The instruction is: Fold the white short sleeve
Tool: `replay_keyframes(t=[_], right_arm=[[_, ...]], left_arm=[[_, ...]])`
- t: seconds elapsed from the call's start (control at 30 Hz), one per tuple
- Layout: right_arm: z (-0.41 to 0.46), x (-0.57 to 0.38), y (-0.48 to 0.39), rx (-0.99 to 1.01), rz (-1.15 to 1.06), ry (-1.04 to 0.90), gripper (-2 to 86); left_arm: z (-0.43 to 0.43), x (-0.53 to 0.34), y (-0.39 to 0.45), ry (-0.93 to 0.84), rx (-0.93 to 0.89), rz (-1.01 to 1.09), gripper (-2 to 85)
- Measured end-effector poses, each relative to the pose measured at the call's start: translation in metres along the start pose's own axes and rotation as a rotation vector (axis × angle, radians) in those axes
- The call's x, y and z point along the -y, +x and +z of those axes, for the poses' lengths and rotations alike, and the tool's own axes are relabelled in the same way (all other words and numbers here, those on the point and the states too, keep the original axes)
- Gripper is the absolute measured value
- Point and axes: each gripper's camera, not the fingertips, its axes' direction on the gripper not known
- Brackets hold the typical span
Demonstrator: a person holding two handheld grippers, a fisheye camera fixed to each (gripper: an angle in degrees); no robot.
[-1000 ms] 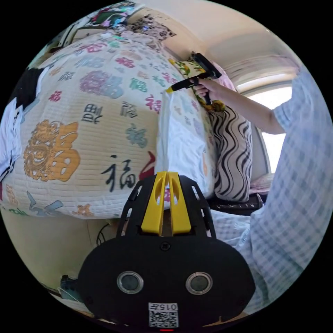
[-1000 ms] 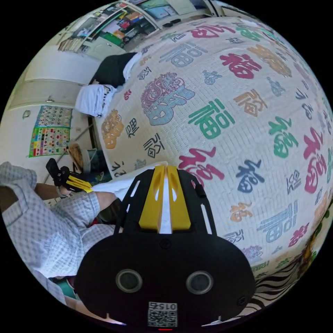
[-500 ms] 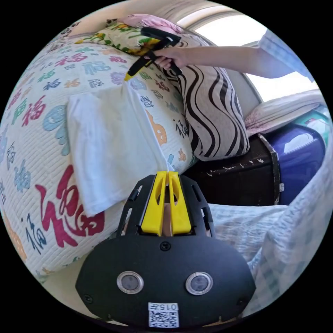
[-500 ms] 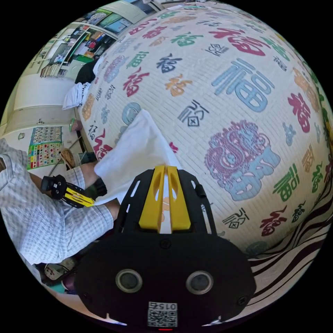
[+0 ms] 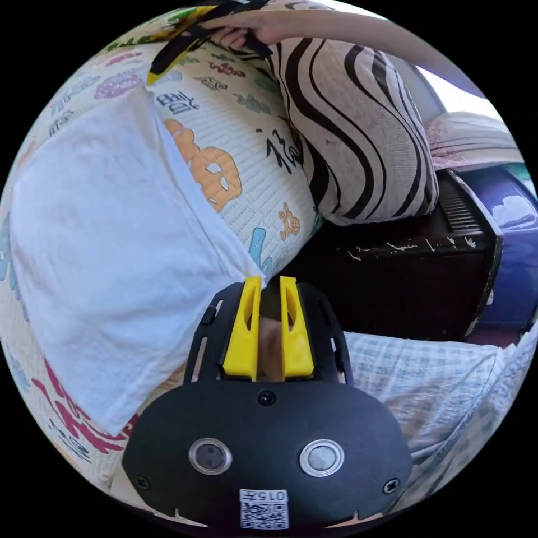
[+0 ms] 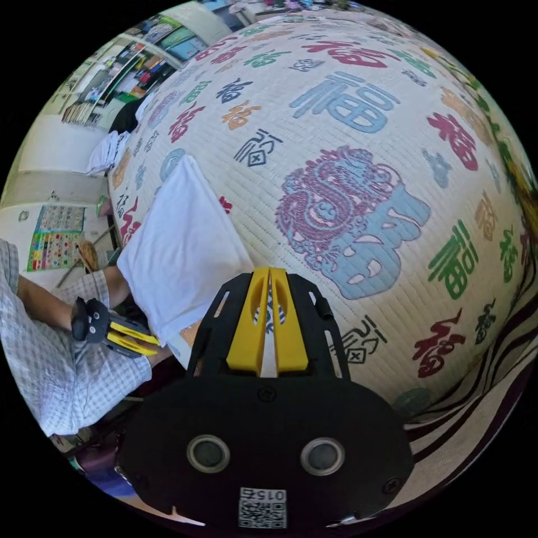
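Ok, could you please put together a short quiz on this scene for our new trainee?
1. In the left gripper view, which gripper shows beside the striped pillow?
2. True or false: the white shirt lies on the striped pillow.
3. The left gripper's fingers are: A) clamped on the shirt; B) apart, next to the shirt's corner; C) gripping the pillow.
Key: 1 the right gripper; 2 false, it lies flat on the patterned quilt; 3 B.
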Motion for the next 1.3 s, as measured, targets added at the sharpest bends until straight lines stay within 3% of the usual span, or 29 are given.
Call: replay_keyframes(t=[0.2,0.43,0.57,0.73,1.03,1.3], right_arm=[[-0.029,-0.07,0.011,0.079,0.191,0.156,3.0],[-0.015,-0.148,-0.037,0.113,0.331,0.145,5.3],[0.016,-0.197,-0.06,0.212,0.503,0.064,6.6],[0.041,-0.239,-0.074,0.327,0.618,0.012,6.7],[0.048,-0.29,-0.059,0.471,0.702,0.087,1.3],[-0.027,-0.32,-0.043,0.338,0.608,0.286,5.0]], left_arm=[[-0.023,0.039,-0.007,0.07,-0.115,0.149,6.3],[-0.102,0.133,-0.1,0.25,0.247,0.151,7.7],[-0.092,0.222,-0.137,0.166,0.334,0.28,9.0],[-0.045,0.292,-0.158,-0.001,0.277,0.326,7.0],[-0.041,0.338,-0.209,-0.003,0.233,0.244,3.3],[-0.143,0.304,-0.27,0.279,0.237,0.017,5.2]])
